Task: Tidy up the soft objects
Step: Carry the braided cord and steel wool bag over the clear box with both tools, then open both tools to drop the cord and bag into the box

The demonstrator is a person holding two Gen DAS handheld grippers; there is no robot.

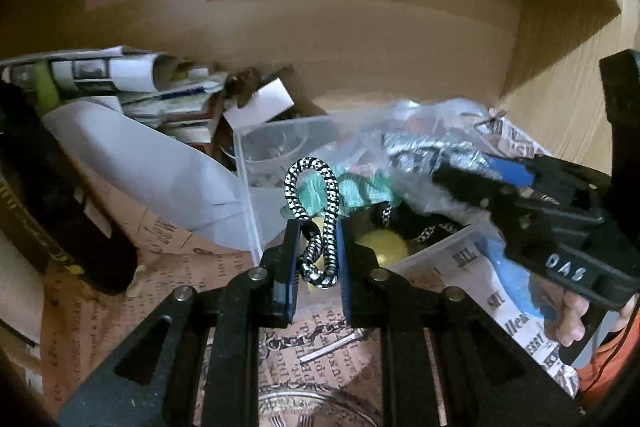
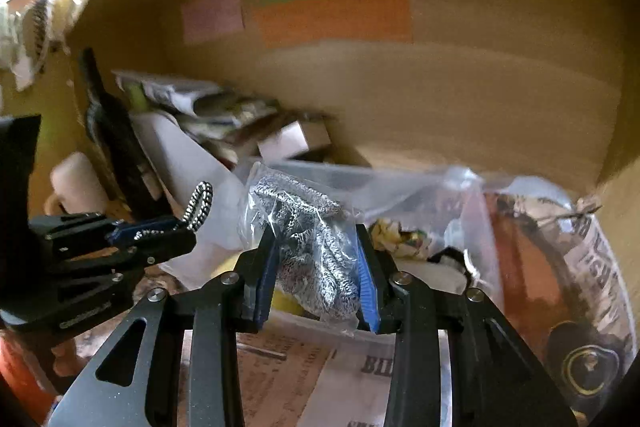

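Note:
My left gripper [image 1: 318,227] is shut on a black-and-white braided cord [image 1: 316,203] whose loop sticks up above the fingertips; it also shows in the right wrist view [image 2: 198,205]. My right gripper [image 2: 318,259] is shut on a clear plastic bag [image 2: 308,239] holding bundled black-and-white cord. In the left wrist view the right gripper [image 1: 472,171] holds that bag [image 1: 424,147] to the right. Below lie a teal knitted piece [image 1: 352,189] and a yellow ball [image 1: 382,247] inside a clear plastic bin [image 1: 256,187].
A cardboard wall [image 1: 320,27] with pink, green and orange paper strips stands behind. Papers and booklets [image 1: 132,83] pile at the left beside a dark book [image 1: 48,195]. Printed newspaper sheets [image 1: 320,339] line the floor. A bagged item [image 2: 560,267] lies at the right.

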